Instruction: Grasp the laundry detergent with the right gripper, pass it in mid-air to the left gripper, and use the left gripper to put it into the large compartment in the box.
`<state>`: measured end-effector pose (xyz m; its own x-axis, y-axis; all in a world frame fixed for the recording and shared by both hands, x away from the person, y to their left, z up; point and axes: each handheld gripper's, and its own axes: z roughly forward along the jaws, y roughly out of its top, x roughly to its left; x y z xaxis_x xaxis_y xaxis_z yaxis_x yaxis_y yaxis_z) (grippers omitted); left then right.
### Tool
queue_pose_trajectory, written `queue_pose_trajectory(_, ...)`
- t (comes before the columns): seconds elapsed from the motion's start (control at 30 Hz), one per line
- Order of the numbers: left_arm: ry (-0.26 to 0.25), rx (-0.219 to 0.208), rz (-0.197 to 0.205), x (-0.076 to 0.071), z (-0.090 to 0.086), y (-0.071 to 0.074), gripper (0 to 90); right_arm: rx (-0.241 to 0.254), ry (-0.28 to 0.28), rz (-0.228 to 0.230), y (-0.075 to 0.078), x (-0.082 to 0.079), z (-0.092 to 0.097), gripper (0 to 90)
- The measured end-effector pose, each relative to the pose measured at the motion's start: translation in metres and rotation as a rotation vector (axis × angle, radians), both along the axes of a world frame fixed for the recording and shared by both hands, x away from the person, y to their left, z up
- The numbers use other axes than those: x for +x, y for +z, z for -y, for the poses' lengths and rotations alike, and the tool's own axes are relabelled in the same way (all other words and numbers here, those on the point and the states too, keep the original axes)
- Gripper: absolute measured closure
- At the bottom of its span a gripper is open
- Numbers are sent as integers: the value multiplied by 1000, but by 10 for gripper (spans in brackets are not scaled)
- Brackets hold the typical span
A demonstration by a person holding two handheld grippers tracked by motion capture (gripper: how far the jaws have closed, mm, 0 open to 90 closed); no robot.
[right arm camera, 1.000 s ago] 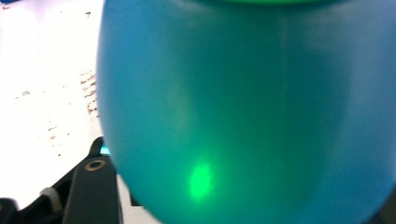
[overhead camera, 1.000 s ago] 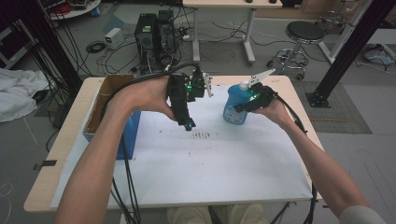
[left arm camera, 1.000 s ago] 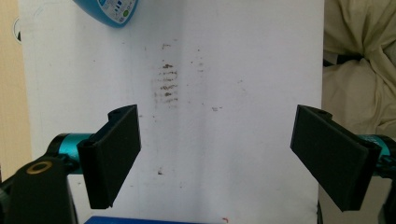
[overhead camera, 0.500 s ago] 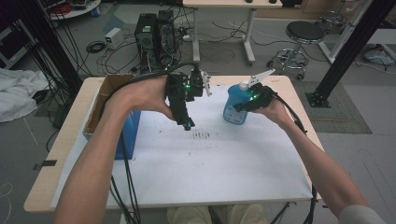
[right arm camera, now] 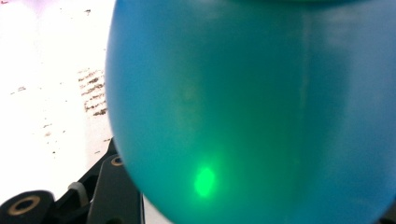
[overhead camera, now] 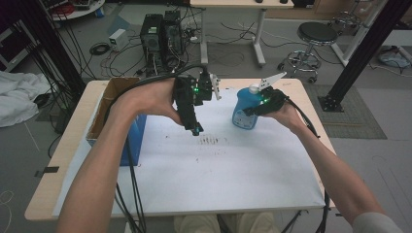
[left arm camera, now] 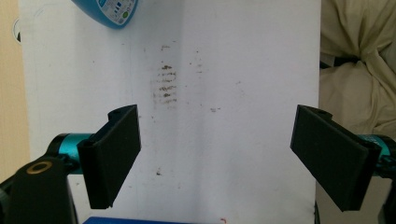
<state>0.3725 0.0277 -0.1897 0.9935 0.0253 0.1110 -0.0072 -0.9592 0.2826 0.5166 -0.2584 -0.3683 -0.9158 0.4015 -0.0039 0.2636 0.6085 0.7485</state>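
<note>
Right hand-held gripper (overhead camera: 252, 109) has just been closing and now clamps the blue soap bottle (overhead camera: 244, 109) by its body; in the right gripper view the blue bottle wall sits right up against the lens. The bottle stands upright at the far right of the white sheet (overhead camera: 204, 179) on the bench (overhead camera: 63, 160), long axis vertical, white pump top up. Left hand-held gripper (overhead camera: 196, 130) hangs apart to the bottle's left, nose down over the brown smudge marks (overhead camera: 213, 141), jaws wide apart with nothing between them. Smudges lie just toward the person and left of the bottle base, so the left one is nearer the stain. My read: next move swings the bottle's nozzle toward the smudges, a short shift.
</note>
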Motion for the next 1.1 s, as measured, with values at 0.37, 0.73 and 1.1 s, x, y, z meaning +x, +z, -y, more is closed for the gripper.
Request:
queue_pose_trajectory(0.37, 10, -24, 19, 2, 3, 6, 161, 6, 128, 23, 18, -19, -16, 474)
queue_pose_trajectory(0.73, 70, -39, 37, 9, 10, 9, 159, -18, 281, 30, 37, -54, -38, 473)
queue_pose_trajectory(1.1, 113, -54, 30, 20, 30, 1, 159, 8, 350, 25, 49, -80, -57, 472)
